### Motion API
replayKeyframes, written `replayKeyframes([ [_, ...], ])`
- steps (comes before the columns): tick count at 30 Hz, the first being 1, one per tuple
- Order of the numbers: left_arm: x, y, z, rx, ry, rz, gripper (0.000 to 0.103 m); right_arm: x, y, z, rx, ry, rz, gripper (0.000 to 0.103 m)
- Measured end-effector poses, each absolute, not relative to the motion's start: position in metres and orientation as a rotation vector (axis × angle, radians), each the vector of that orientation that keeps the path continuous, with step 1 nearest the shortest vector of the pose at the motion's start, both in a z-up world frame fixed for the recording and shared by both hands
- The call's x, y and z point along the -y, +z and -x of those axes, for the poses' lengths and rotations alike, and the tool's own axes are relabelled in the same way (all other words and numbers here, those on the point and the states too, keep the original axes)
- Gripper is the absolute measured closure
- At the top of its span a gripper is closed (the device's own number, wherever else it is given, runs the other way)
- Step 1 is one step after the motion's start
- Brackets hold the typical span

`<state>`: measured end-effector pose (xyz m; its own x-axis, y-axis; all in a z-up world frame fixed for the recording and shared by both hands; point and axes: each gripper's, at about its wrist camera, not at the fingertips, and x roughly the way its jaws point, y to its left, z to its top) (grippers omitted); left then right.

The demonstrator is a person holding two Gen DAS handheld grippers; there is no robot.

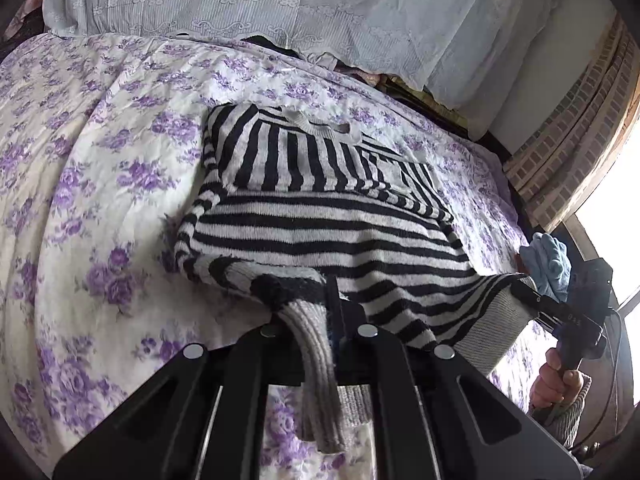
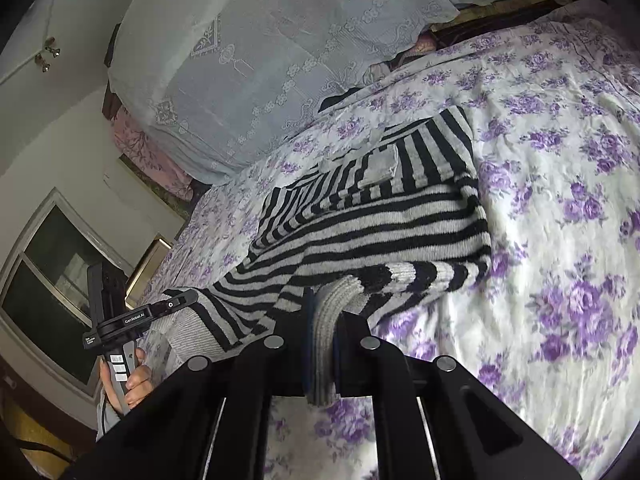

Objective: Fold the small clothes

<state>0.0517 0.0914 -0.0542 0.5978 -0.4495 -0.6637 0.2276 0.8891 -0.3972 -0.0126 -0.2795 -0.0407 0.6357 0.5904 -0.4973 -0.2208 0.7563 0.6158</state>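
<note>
A black-and-grey striped sweater [image 1: 320, 232] lies partly folded on a bed with a purple-flowered sheet [image 1: 100, 200], sleeves tucked over its chest. In the left wrist view my left gripper [image 1: 320, 312] is shut on the grey ribbed hem, which hangs down between the fingers. My right gripper [image 1: 532, 300] is shut on the hem's other corner at the right, a hand [image 1: 560, 384] on its handle. The right wrist view shows the sweater [image 2: 380, 224] with my right gripper [image 2: 324, 320] pinching the ribbed hem, and the left gripper [image 2: 180, 300] clamped on the far corner. The hem is raised off the sheet.
A pile of bedding under a white lace cover [image 1: 280, 0] lines the head of the bed. A light blue cloth [image 1: 548, 260] sits near the bed's right edge, by a brick wall [image 1: 580, 140] and bright window. A dark window [image 2: 52, 292] is beyond the left gripper.
</note>
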Motion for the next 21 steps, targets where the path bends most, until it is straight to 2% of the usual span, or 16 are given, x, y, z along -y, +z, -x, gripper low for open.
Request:
replayKeyframes([
  [21, -0.085, -0.027, -0.195, -0.828, -0.326, 0.302, 0.096, 0.292, -0.021, -0.134, -0.743, 0.412, -0.569, 0.095],
])
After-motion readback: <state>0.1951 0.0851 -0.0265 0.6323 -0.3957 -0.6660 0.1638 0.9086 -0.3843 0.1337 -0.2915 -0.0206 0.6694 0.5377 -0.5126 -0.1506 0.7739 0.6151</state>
